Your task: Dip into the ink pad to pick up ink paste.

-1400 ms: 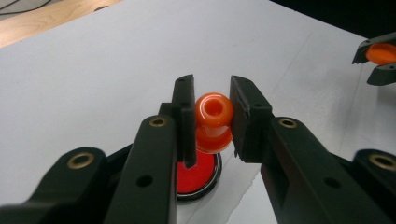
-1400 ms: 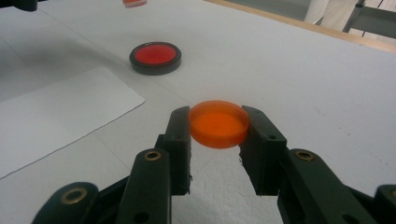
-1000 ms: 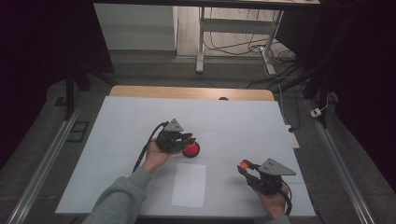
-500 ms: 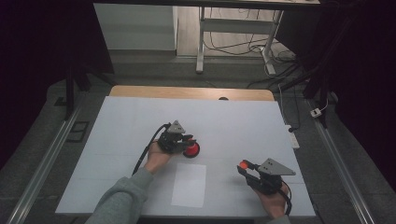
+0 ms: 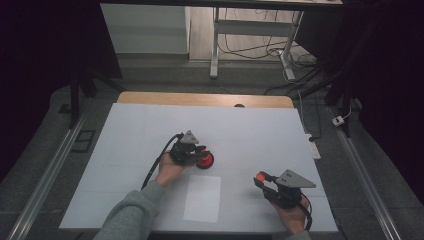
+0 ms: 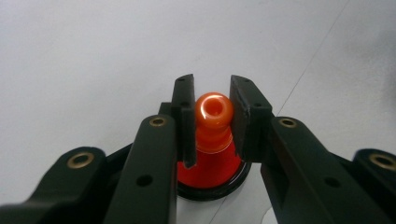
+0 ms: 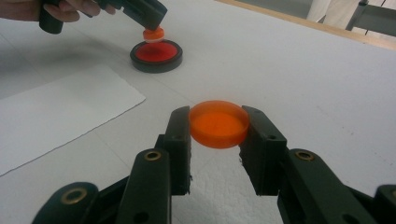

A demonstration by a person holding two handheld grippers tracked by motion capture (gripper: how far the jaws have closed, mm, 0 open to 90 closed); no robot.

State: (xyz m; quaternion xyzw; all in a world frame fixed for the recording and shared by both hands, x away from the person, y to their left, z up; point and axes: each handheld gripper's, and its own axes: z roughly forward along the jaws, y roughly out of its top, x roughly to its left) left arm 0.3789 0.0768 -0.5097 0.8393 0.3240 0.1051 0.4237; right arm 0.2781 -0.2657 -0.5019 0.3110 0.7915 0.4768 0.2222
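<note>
My left gripper (image 5: 199,154) (image 6: 213,112) is shut on the round knob of a small orange stamp (image 6: 213,108) (image 7: 153,34). It holds the stamp upright over a red ink pad in a black round case (image 5: 205,161) (image 6: 210,177) (image 7: 156,52). Whether the stamp touches the pad I cannot tell. My right gripper (image 5: 261,180) (image 7: 218,126) is near the table's front right, shut on a flat orange disc (image 5: 260,176) (image 7: 218,123) held by its rim a little above the table.
A white sheet of paper (image 5: 202,197) (image 7: 60,107) lies between the two hands near the front edge. The white tabletop (image 5: 250,130) ends in a wooden strip (image 5: 200,99) at the back. A power strip (image 5: 312,148) sits by the right edge.
</note>
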